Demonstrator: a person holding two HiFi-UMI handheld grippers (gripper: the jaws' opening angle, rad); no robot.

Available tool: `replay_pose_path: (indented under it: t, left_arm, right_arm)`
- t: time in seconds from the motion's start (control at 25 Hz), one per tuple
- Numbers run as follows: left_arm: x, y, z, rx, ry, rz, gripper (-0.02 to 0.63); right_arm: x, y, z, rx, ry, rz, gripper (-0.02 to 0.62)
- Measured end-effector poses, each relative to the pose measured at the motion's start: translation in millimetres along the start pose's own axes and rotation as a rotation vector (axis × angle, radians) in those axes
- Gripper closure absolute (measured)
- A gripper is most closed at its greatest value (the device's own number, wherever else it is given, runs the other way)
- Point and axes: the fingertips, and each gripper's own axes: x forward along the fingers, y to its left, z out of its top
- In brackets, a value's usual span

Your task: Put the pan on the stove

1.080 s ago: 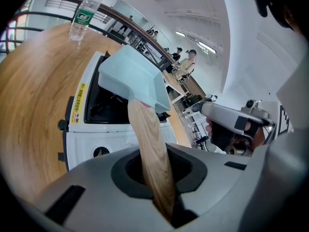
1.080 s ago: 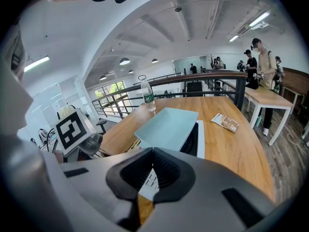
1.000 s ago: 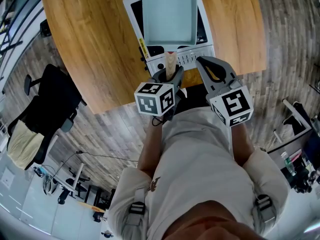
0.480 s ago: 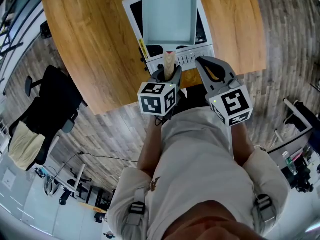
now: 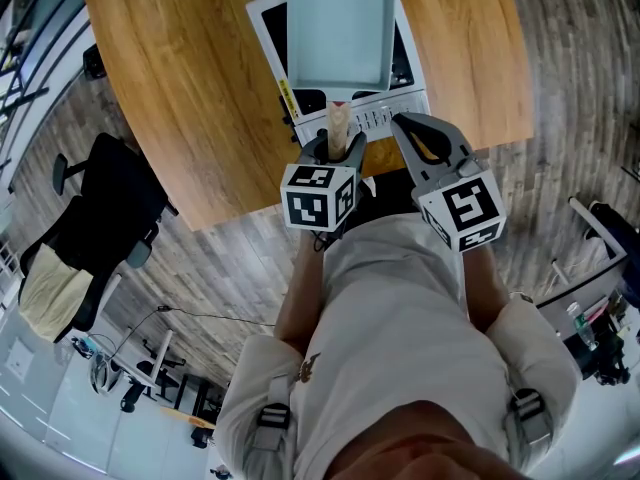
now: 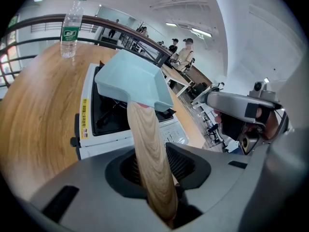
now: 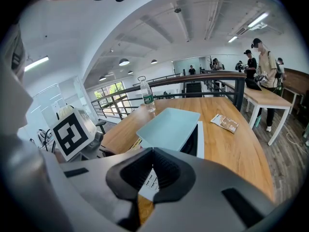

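Note:
A pale blue square pan (image 5: 338, 30) rests on the white stove (image 5: 265, 18) on the wooden table (image 5: 180, 98). Its wooden handle (image 5: 340, 126) points toward me. My left gripper (image 5: 338, 146) stands around that handle, its jaws have just been opening, and a dark gap shows beside the handle (image 6: 147, 149). In the left gripper view the pan (image 6: 133, 79) sits flat on the stove (image 6: 89, 124). My right gripper (image 5: 400, 120) hovers just right of the handle by the stove's front edge, shut and holding nothing. The right gripper view shows the pan (image 7: 169, 127) ahead.
A plastic water bottle (image 6: 71, 25) stands at the table's far left, and a booklet (image 7: 224, 122) lies to the right of the stove. A black office chair (image 5: 110, 208) stands on the floor left of the table. People stand at tables in the background.
The left gripper's marker cube has rolled slightly and its jaws have loosened around the handle. The pan and the right gripper have stayed put.

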Motion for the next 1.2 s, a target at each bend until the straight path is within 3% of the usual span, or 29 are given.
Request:
replay_pose_path:
  t: [0.48,1.2]
  left_arm:
    - [-9,5,11,0.019,-0.037,0.028,0.385]
    - [-34,12,22,0.063,-0.074,0.054,0.371]
  right_arm:
    - [-1,2,1,0.002,-0.007,-0.002,0.574]
    - [-7,15,12,-0.022,-0.037,-0.014,0.574]
